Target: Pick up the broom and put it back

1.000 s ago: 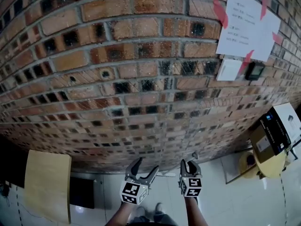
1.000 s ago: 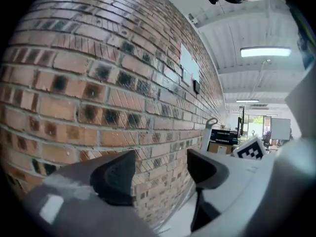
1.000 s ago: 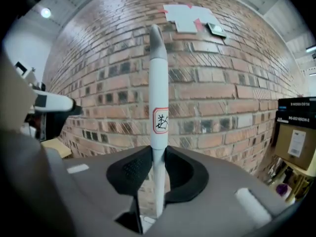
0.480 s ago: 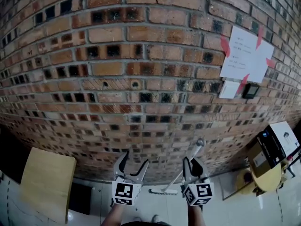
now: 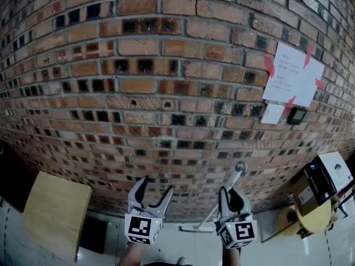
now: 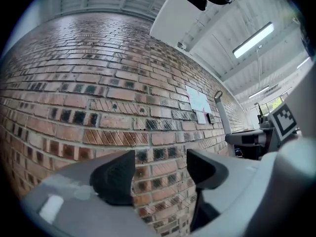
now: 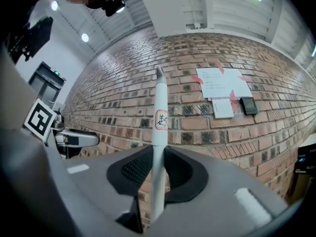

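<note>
Brick wall (image 5: 166, 65) across the whole background. Wooden board (image 5: 55, 215) low at the wall's left, white paper sheets (image 5: 291, 73) taped on the wall at upper right. Before the wall's base: left gripper (image 5: 155, 186) empty, jaws spread; right gripper (image 5: 231, 195) clamped on broom (image 5: 235, 176) handle, handle slanting up toward the wall, bristle head down near its foot.

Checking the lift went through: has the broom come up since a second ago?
Yes. The broom has risen: its handle tip now sits higher up the brick wall, clamped in the right gripper.
</note>
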Demonstrator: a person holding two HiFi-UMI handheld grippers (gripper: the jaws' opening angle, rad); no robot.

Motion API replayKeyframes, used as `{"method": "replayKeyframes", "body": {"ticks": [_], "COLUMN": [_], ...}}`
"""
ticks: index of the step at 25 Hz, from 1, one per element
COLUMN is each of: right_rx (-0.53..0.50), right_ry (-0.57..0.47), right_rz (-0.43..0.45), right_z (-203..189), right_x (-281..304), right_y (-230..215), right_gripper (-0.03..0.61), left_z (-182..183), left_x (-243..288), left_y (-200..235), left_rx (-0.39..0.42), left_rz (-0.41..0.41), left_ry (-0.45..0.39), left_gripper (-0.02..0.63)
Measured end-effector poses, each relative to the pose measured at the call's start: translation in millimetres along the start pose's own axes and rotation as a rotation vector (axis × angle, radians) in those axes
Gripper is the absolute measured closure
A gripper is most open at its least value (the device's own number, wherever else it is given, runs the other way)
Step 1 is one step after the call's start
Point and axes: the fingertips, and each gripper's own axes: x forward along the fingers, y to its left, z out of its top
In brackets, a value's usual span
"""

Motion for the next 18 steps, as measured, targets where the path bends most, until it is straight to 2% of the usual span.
{"method": "replayKeyframes", "body": {"ticks": [7,10,18], "right_rx": [-0.004,0.0,0.036], "right_ry": [-0.002,0.002,0.038], "right_rz": [0.0,0.003,0.01], "right_z": [-3,-5,-20], "right_x": [-1,-1,-3], "right_y": [-6,-8,-14], "right_gripper": [0.5,0.5,0.499], "left_z": [-6,-5,-13], "left_x": [0,-1,6], "left_y": [-6,-7,-17], "left_rx": [0.022,0.02,-0.023], "left_rz": [-0.003,0.008,-0.01], "left_ry": [0.021,0.009,0.02], "left_gripper": [0.287,0.324,0.285]}}
